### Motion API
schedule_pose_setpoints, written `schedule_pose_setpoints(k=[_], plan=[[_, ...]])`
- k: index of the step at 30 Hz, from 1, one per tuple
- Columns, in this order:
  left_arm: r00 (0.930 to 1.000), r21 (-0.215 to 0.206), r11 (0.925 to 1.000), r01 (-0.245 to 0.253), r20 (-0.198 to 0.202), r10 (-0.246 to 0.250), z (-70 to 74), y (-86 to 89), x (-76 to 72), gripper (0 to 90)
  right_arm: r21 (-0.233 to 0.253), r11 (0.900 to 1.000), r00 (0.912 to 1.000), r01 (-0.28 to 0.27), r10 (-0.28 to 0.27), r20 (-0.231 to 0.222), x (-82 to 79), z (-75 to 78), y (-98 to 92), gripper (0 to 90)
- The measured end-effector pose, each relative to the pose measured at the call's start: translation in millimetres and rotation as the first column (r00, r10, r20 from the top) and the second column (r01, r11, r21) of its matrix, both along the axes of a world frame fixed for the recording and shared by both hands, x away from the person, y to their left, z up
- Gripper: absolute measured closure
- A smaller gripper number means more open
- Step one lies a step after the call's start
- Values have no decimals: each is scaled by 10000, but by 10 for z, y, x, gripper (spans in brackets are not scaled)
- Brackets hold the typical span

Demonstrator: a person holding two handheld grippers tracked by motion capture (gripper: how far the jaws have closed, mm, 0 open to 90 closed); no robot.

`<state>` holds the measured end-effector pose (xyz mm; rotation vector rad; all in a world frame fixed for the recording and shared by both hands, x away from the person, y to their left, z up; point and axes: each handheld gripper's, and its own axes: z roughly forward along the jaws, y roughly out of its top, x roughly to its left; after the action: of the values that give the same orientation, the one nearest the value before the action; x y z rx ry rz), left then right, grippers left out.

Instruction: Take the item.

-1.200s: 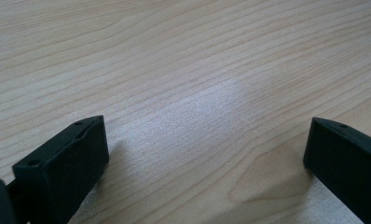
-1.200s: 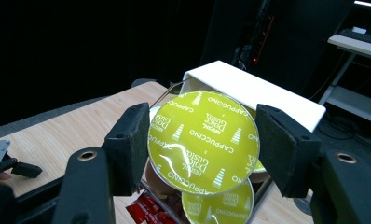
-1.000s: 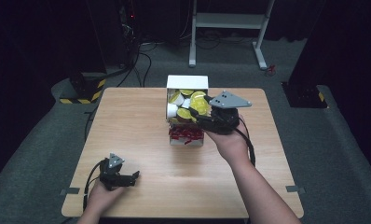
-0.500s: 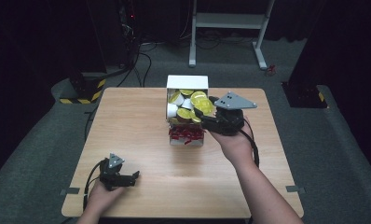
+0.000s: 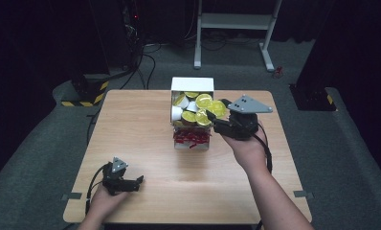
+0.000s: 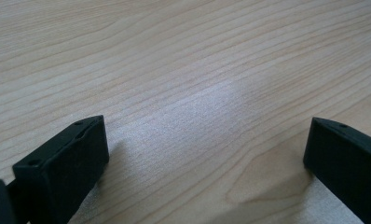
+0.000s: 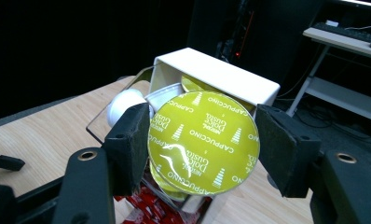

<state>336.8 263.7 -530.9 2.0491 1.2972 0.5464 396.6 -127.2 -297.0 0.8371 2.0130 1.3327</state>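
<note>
Gripping a yellow-lidded coffee capsule point(image 7: 203, 142) between both black jaws of the right gripper point(image 5: 216, 116), lid facing the camera in the right gripper view, printed "CAPPUCCINO" and "Dolce Gusto" around its foil. Holding that capsule point(image 5: 219, 108) just at the right edge of the white box point(image 5: 192, 85), above the heap of other yellow-lidded capsules point(image 5: 196, 108) crowding the box's open front. Pressing against the capsule's rim on either side, one jaw at the left of the lid, the other at the right, though contact on the right side looking slightly loose. Sitting near the far middle of the wooden table point(image 5: 136, 134), the white box point(image 7: 216, 74) showing its closed top and open side toward the gripper, with pale capsule bodies point(image 7: 125, 102) tumbling out beside the held one. Lying below the box, in a clear compartment, a cluster of red packets point(image 5: 192, 138), also glimpsed as red scraps point(image 7: 148, 205) under the right jaws. Resting low on the near left corner of the table, well apart from the box, the left gripper point(image 5: 133, 182) held in the person's left hand point(image 5: 102, 201). Standing released and wide apart, the left jaws, with nothing but bare wood grain point(image 6: 197, 93) between them in the left gripper view.
</note>
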Motion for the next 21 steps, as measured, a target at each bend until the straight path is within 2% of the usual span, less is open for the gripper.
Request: schedule_pose_setpoints(k=[11,20,21], plan=[[10000,16,10000,16,47,-17,-1,0,-9,4,18,9994,9994,347,-347,-43,-2,-57,-184,381],[10000,26,10000,41,40,-41,-1,4,-15,5,-122,9975,9974,697,-699,-197,28,-197,-302,382],[10000,25,10000,41,39,-41,-1,4,-15,5,-142,9969,9966,777,-780,-279,40,-249,-336,382]])
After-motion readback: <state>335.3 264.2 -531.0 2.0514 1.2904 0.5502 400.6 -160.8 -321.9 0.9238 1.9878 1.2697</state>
